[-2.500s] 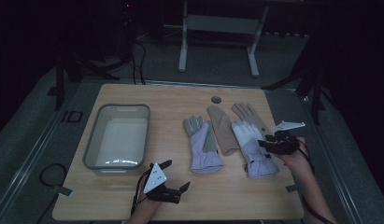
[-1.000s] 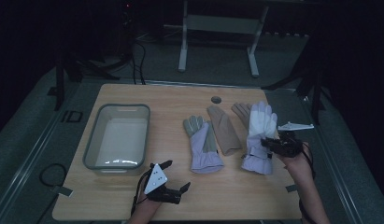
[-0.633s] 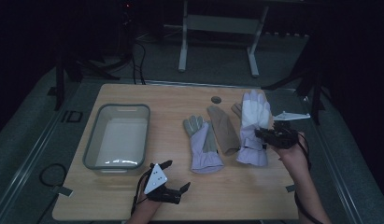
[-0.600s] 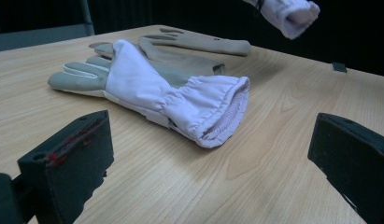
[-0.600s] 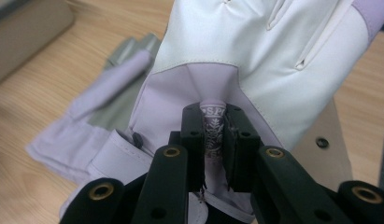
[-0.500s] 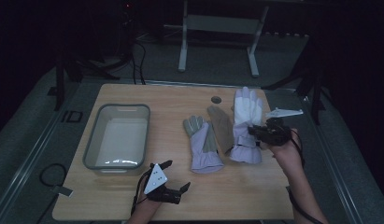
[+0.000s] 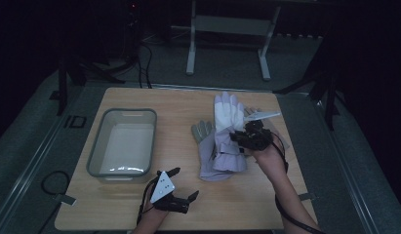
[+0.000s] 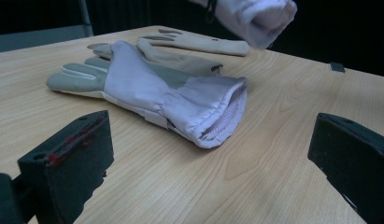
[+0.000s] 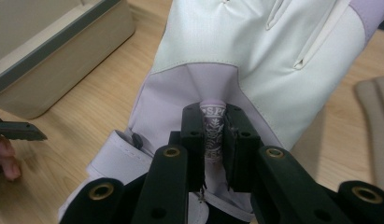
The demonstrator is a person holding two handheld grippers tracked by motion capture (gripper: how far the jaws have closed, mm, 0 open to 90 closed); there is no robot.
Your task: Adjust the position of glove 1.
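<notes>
Carrying the white glove (image 7: 226, 127) by its cuff tag, the right claw (image 7: 243, 140) stays pinched shut on the fabric; in my judgement, lifting it clear of the lavender glove (image 7: 206, 151) beneath before swinging toward the grey bin (image 7: 122, 142) avoids dragging both. The left claw (image 7: 184, 186) rests open near the front edge. The wooden surface (image 7: 178, 102) sits in a dark room, a metal stand (image 7: 227, 29) behind.

High view: fixed above the near edge, facing forward and down over the whole worktop (image 7: 139, 97). Left gripper view: low, near the surface, looking across at the flat glove (image 8: 147, 88). Right gripper view: close on the white glove (image 9: 255, 51), with the bin (image 9: 54, 56) also in the high view.
</notes>
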